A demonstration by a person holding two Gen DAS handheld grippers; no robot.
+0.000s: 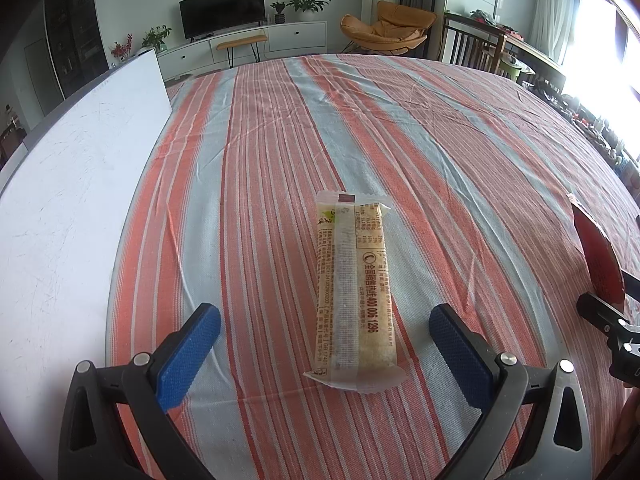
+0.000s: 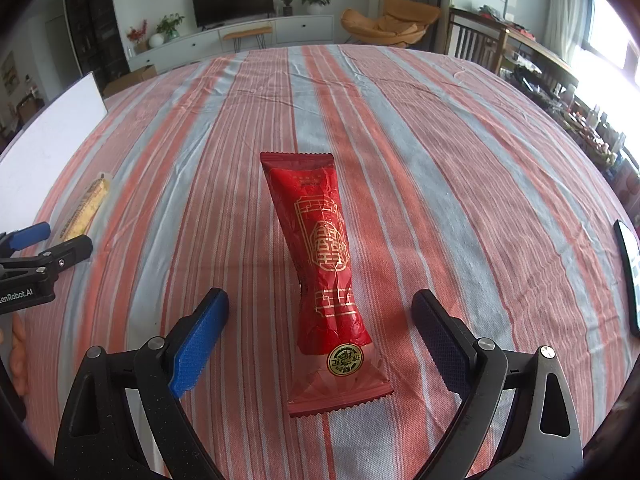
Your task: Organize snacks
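A beige snack bar in a clear printed wrapper (image 1: 354, 292) lies lengthwise on the striped cloth between the open blue-padded fingers of my left gripper (image 1: 325, 325). A red snack bar with gold print (image 2: 326, 276) lies between the open fingers of my right gripper (image 2: 321, 312). Neither gripper touches its bar. The red bar (image 1: 598, 256) and the right gripper show at the right edge of the left wrist view. The beige bar (image 2: 86, 208) and the left gripper (image 2: 32, 248) show at the left edge of the right wrist view.
A red, grey and white striped tablecloth (image 1: 280, 160) covers the table. A white board (image 1: 68, 184) lies along the left side. A dark phone-like slab (image 2: 630, 272) lies at the right edge. TV stand, orange chair and wooden chairs stand beyond the table.
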